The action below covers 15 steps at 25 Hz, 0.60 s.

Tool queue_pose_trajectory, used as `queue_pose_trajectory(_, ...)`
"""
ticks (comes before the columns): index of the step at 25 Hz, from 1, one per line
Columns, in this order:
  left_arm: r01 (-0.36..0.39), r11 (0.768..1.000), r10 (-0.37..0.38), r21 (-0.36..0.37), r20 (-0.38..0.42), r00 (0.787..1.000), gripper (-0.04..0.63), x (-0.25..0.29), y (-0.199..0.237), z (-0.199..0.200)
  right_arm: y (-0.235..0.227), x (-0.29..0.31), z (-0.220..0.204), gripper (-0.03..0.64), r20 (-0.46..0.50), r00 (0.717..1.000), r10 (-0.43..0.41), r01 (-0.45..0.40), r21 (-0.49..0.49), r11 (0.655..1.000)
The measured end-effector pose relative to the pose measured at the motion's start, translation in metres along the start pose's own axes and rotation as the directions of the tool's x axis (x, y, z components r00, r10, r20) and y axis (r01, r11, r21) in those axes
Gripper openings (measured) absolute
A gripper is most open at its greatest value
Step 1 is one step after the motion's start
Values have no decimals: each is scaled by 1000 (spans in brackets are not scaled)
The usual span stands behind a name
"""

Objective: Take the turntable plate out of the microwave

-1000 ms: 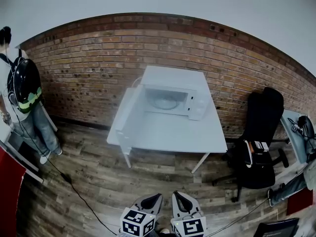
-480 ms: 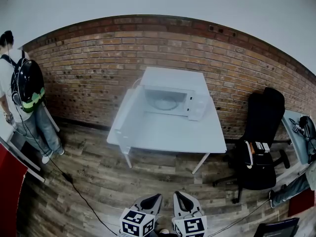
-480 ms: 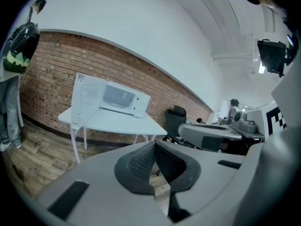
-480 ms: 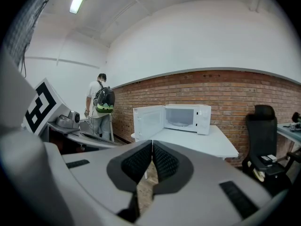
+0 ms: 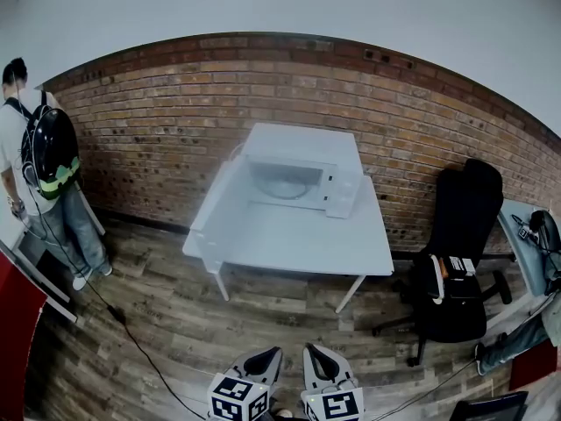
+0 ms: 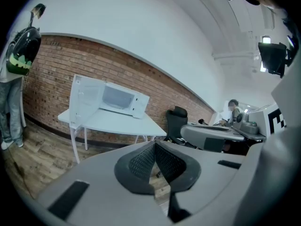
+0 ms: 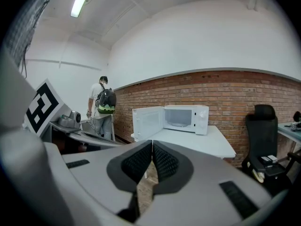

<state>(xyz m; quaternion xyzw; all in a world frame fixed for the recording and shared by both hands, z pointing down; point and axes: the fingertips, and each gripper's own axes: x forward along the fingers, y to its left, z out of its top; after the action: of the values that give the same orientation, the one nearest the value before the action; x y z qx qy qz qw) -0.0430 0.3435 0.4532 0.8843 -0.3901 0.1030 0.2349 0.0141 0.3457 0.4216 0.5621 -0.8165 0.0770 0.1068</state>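
A white microwave stands at the back of a white table, its door swung open to the left. Inside lies the glass turntable plate, also visible in the right gripper view as the plate. Both grippers hover over the wooden floor well short of the table. The left gripper is shut with nothing between its pads, jaws together. The right gripper beside it is likewise shut and empty. In the left gripper view the microwave is seen from the door side.
A person with a black backpack stands at the far left by the brick wall. A black office chair is right of the table, with a grey desk beyond. A cable runs across the floor.
The table and microwave sit slightly further left in the head view, and both grippers show a bit lower in it. Both stay shut. The person at left has shifted a little.
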Motion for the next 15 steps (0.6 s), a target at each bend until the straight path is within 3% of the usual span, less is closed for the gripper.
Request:
queue_pose_trajectory(8,-3,1000,3,10,-2,1000,9,16,-7,-1,-21,27,-5,18,-23,1000,-5,5,13,1000)
queue_pose_trajectory(15,-44,999,44,0,10,999,9,40,28,13,-36,53,-11,18,-51,999,-2,4,34,999)
